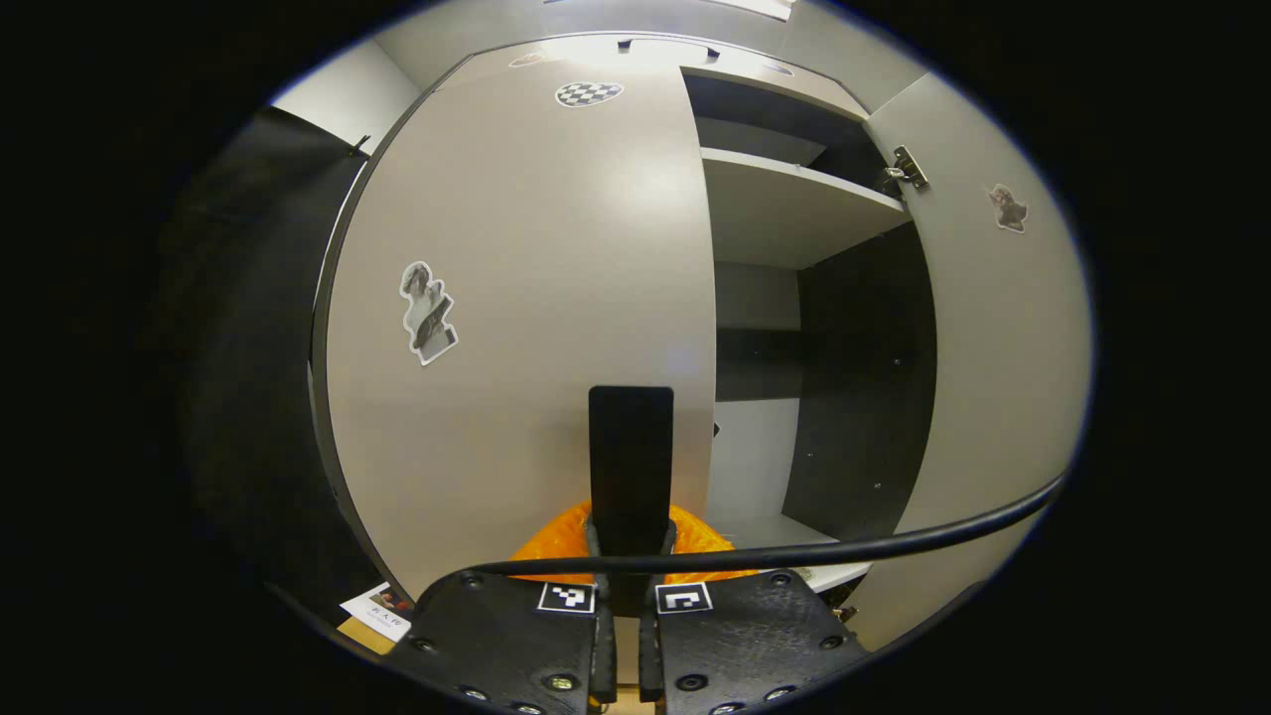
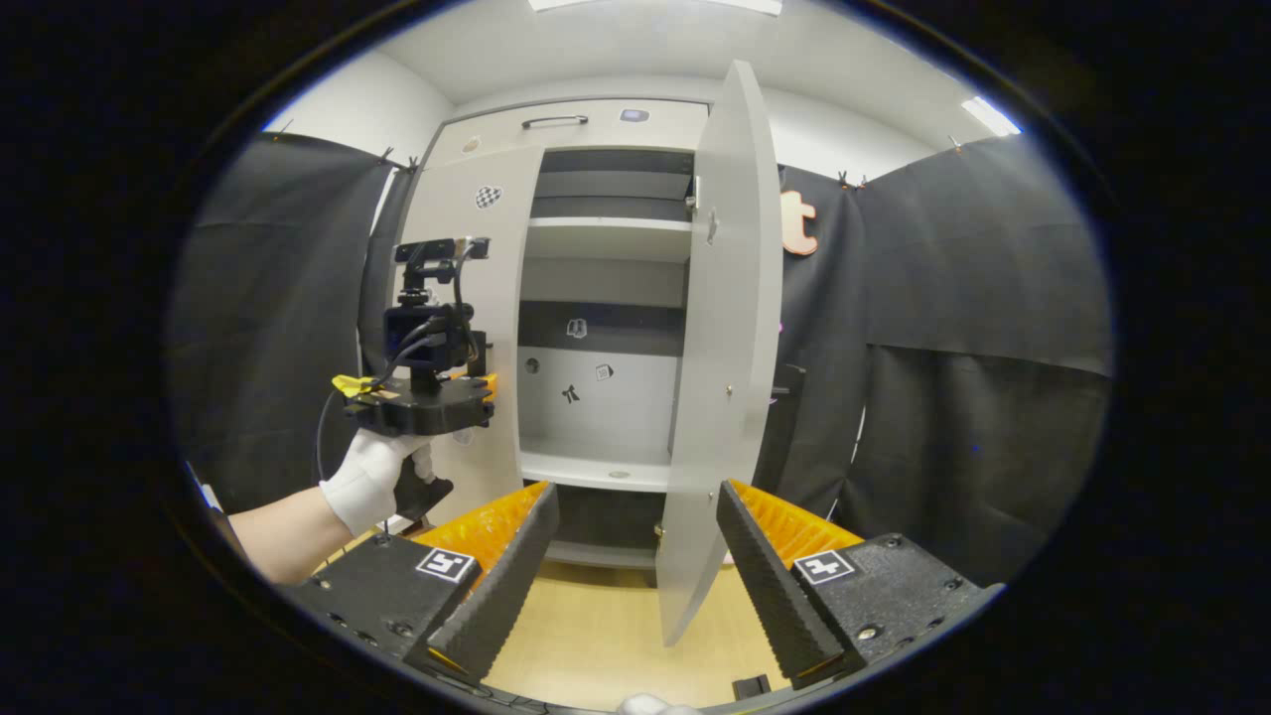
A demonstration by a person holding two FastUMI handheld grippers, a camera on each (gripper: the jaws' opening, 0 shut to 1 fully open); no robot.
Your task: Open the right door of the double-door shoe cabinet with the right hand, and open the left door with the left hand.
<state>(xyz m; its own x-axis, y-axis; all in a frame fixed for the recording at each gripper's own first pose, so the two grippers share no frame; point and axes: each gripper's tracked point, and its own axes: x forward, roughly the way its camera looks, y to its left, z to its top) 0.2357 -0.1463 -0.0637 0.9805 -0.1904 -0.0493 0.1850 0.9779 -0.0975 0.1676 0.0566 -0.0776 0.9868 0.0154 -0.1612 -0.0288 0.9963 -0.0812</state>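
Observation:
The grey shoe cabinet's left door point(image 1: 526, 298) is closed and fills the space straight ahead in the left gripper view. My left gripper point(image 1: 631, 417) is shut, its black fingers point(image 1: 631, 467) pressed together in front of the door, just left of the door's right edge. The right door point(image 1: 993, 348) is swung wide open. In the right gripper view, the right door point(image 2: 725, 348) stands edge-on, and my right gripper point(image 2: 635, 556) is open and set back from it, holding nothing. A gloved hand point(image 2: 372, 477) holds the left gripper point(image 2: 485, 385) against the left door point(image 2: 487, 258).
Behind the open door are bare shelves point(image 1: 784, 199) and a dark side wall. A top drawer with a handle point(image 2: 554, 121) sits above the doors. Black cloth hangs on both sides. The floor point(image 2: 596, 636) is light wood. A black cable point(image 1: 894, 541) crosses above my left gripper.

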